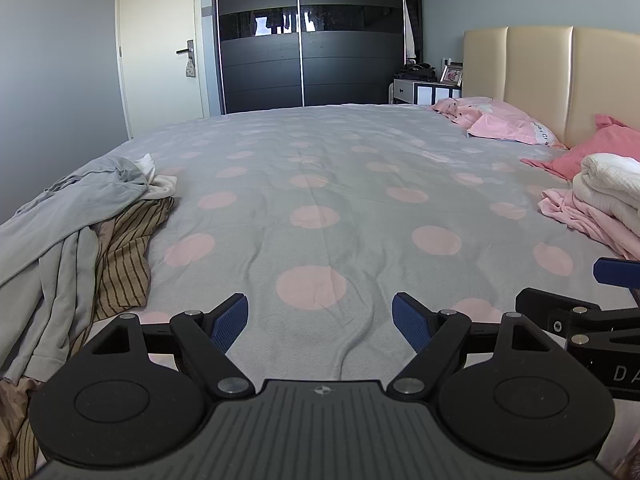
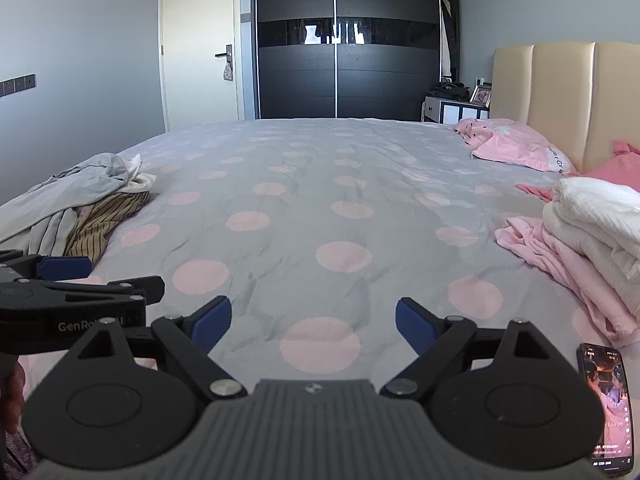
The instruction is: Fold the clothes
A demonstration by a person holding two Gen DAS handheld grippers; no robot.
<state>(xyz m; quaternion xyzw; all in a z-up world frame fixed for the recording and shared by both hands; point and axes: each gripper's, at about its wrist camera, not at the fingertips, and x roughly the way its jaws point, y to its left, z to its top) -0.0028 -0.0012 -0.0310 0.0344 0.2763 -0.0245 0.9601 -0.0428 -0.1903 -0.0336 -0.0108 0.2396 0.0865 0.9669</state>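
A heap of unfolded clothes lies at the bed's left edge: a grey garment [image 1: 76, 200] over a brown striped one [image 1: 124, 256], with a white piece [image 1: 160, 184] behind. The heap also shows in the right wrist view [image 2: 80, 188]. My left gripper [image 1: 320, 316] is open and empty, low over the grey bedspread with pink dots [image 1: 320, 200]. My right gripper [image 2: 314, 320] is open and empty beside it. Each gripper shows at the edge of the other's view, the right one [image 1: 580, 312] and the left one [image 2: 72, 288].
A stack of folded white [image 2: 600, 220] and pink [image 2: 560, 256] cloth lies at the right, with pink pillows [image 1: 504, 124] by the beige headboard [image 1: 540, 72]. A phone [image 2: 608, 408] lies at the near right. A dark wardrobe [image 1: 308, 36], door and nightstand stand beyond the bed.
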